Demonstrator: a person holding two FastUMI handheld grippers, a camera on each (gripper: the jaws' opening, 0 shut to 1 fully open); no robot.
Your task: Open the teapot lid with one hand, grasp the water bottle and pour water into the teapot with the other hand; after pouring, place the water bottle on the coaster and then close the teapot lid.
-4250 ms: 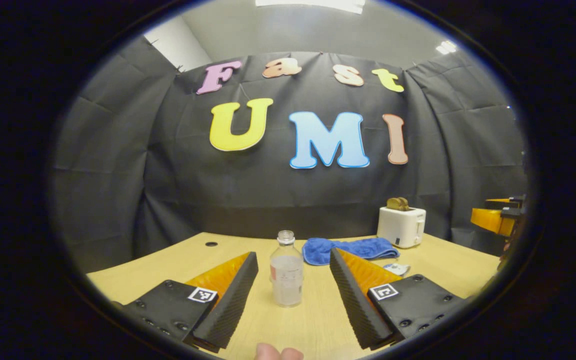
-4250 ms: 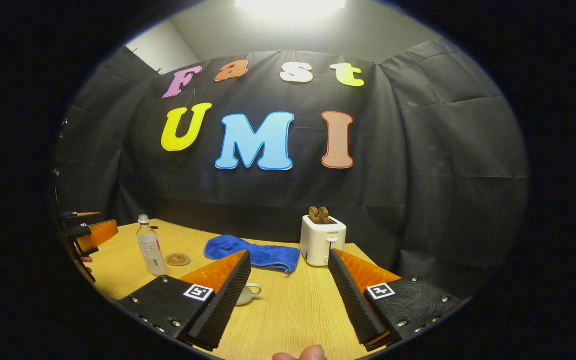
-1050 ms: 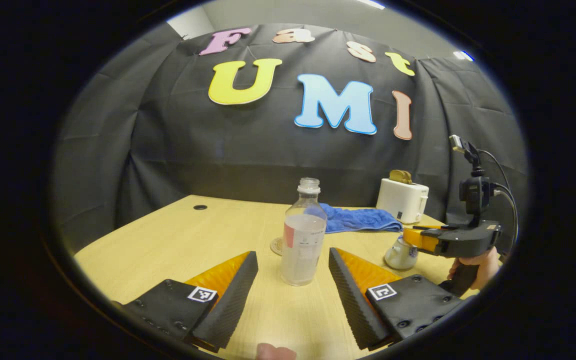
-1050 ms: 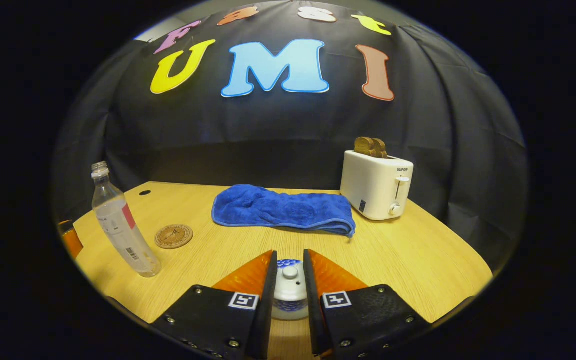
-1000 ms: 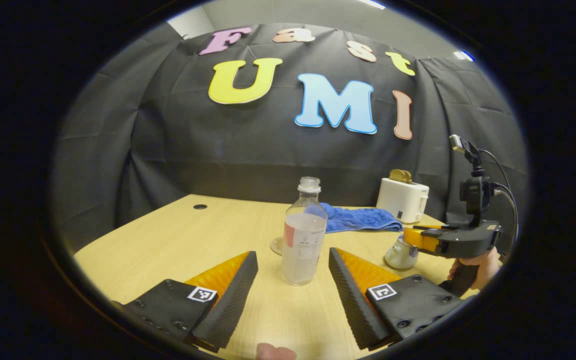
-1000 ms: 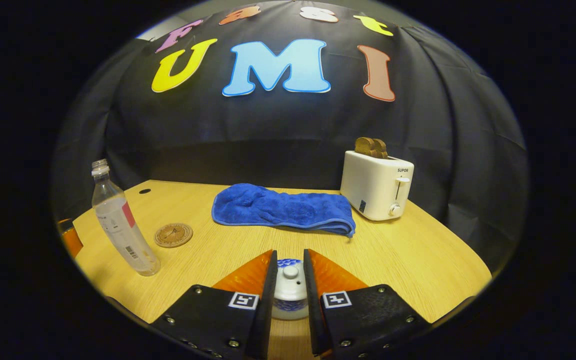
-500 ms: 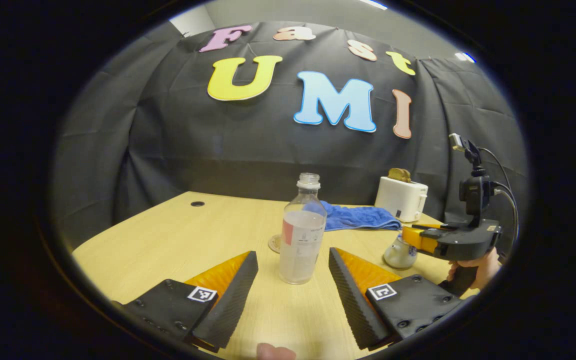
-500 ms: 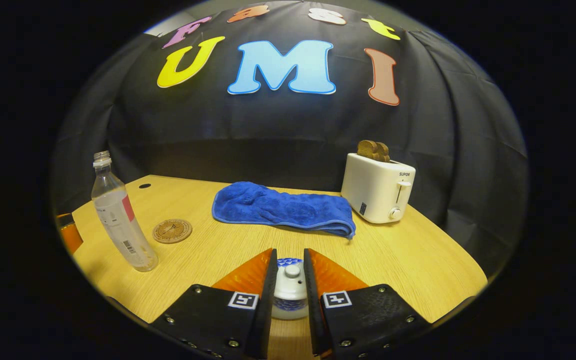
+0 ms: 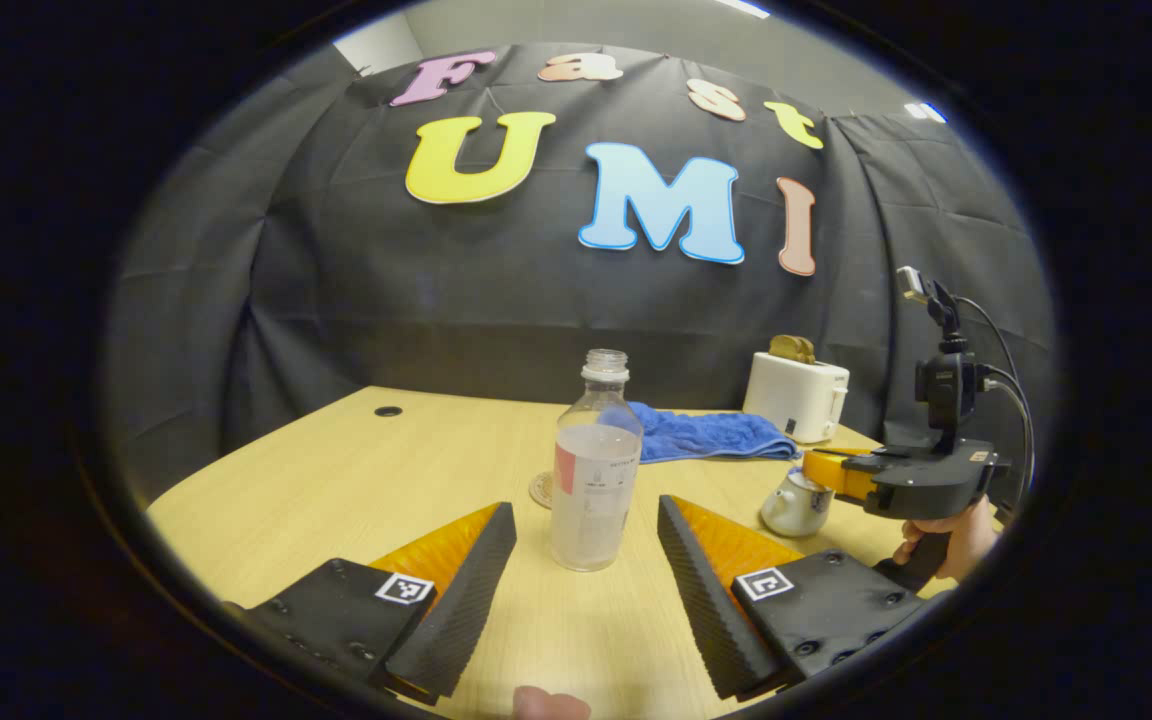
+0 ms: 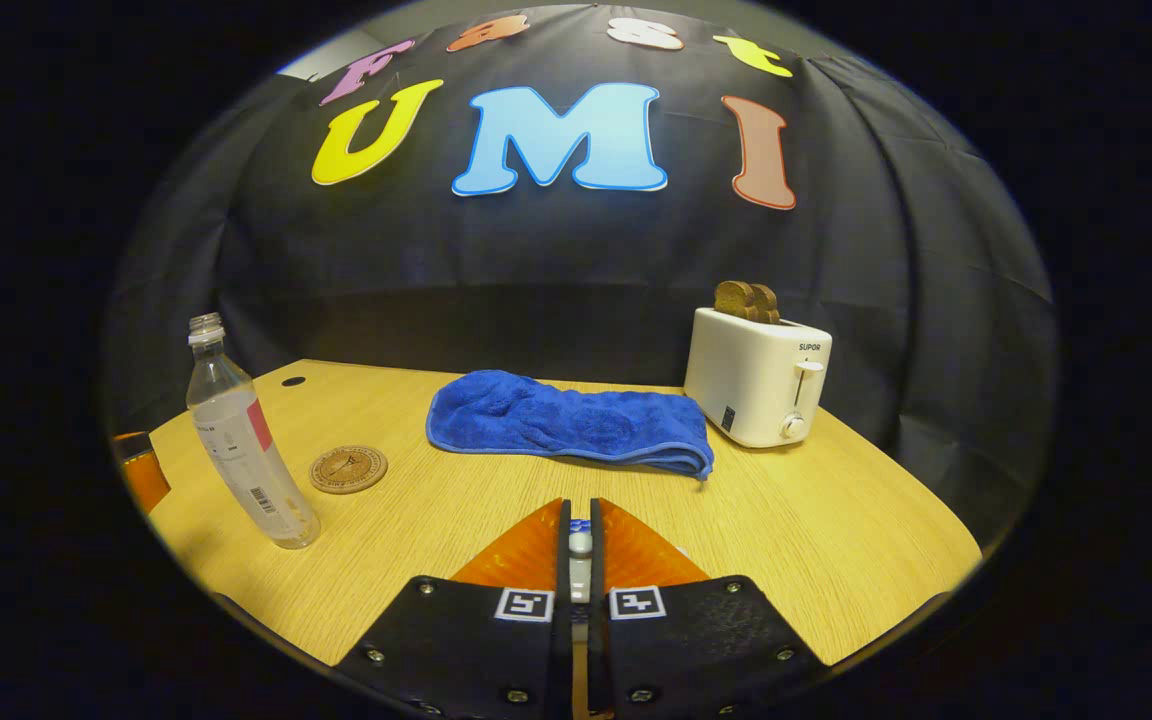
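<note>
A clear, uncapped water bottle (image 9: 591, 470) stands upright on the table, just beyond my open left gripper (image 9: 586, 512) and in line with the gap between its fingers, untouched. The round wooden coaster (image 9: 539, 490) peeks out behind it. To the right sits the small white teapot (image 9: 791, 505), with my right gripper (image 9: 836, 470) over its top and a hand on that gripper's handle. In the right gripper view the right gripper (image 10: 579, 512) is shut on the teapot lid's white knob (image 10: 580, 543); the pot below is hidden. Bottle (image 10: 241, 440) and coaster (image 10: 348, 468) lie off to the left.
A blue towel (image 10: 566, 420) lies across the back of the wooden table (image 10: 836, 540). A white toaster (image 10: 756, 385) holding bread stands at the back right. A small cable hole (image 9: 388, 411) marks the far left. Part of the left gripper (image 10: 141, 470) shows at the left edge.
The right gripper's fingers have closed from a narrow gap around the lid onto its knob. The left gripper has stayed open behind the bottle, drifting only slightly.
</note>
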